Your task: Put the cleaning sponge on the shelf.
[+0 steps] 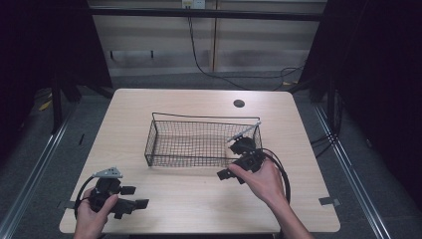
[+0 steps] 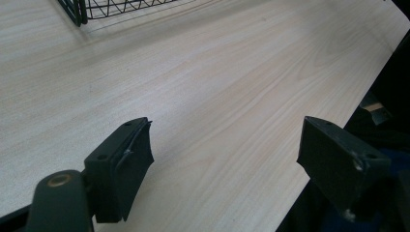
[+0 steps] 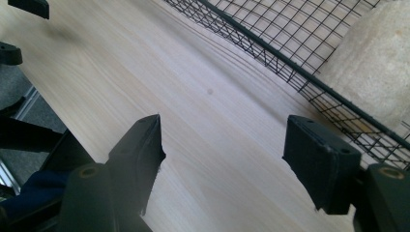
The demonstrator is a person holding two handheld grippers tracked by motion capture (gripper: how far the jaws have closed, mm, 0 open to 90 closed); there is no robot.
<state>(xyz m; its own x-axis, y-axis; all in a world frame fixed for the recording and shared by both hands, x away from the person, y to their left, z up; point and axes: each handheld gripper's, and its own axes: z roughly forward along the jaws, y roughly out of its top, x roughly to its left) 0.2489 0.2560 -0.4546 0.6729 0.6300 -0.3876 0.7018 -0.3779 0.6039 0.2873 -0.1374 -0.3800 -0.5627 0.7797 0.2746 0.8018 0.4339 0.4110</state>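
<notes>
Our left tongs (image 2: 225,133) and right tongs (image 3: 222,133) both stand open and empty. The right, at the basket's (image 1: 189,162) five o'clock, could snag its rim and drag it across the worktop (image 1: 199,204).

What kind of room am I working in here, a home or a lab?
Most likely a lab or recording workspace, not a home: a bare wooden table carrying one wire basket, dark curtains hung on both sides, and cables trailing over the floor behind.

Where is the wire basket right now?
In the high view the wire basket sits mid-table, its right end beside the right gripper.
</notes>
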